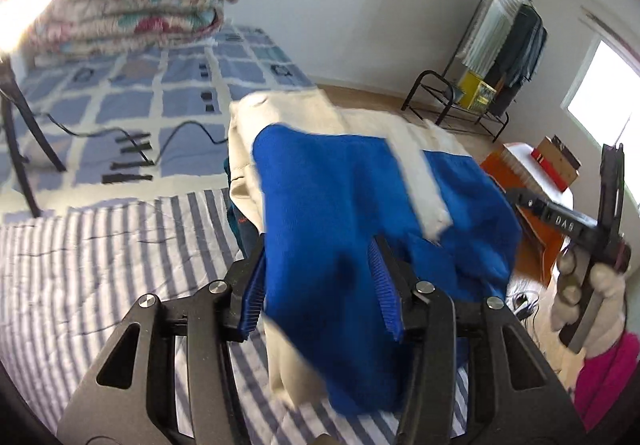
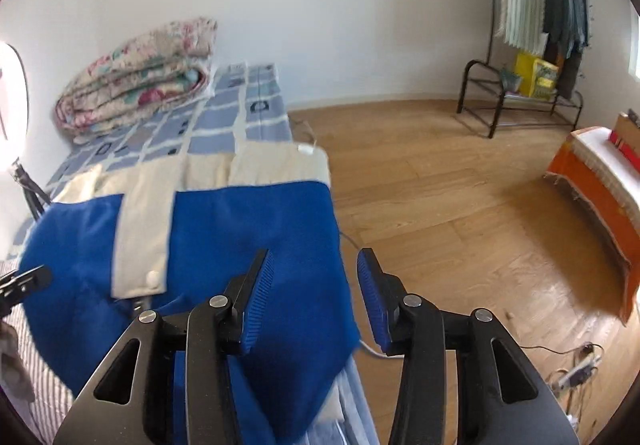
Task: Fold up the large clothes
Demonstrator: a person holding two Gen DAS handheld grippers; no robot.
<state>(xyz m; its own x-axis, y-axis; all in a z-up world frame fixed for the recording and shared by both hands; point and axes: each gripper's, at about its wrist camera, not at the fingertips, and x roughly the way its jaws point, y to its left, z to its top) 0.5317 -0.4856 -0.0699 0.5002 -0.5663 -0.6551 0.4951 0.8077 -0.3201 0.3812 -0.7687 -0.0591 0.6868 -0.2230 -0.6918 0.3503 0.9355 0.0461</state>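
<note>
Left gripper pinches a soft blue-and-cream knit garment above the striped bed; right gripper spread wide.

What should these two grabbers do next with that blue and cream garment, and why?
Probably the left tool should lay its bunched part of the blue and cream garment flat on the bed. That fabric hangs between its fingers, while the right tool is open and empty beside the garment's edge.
</note>
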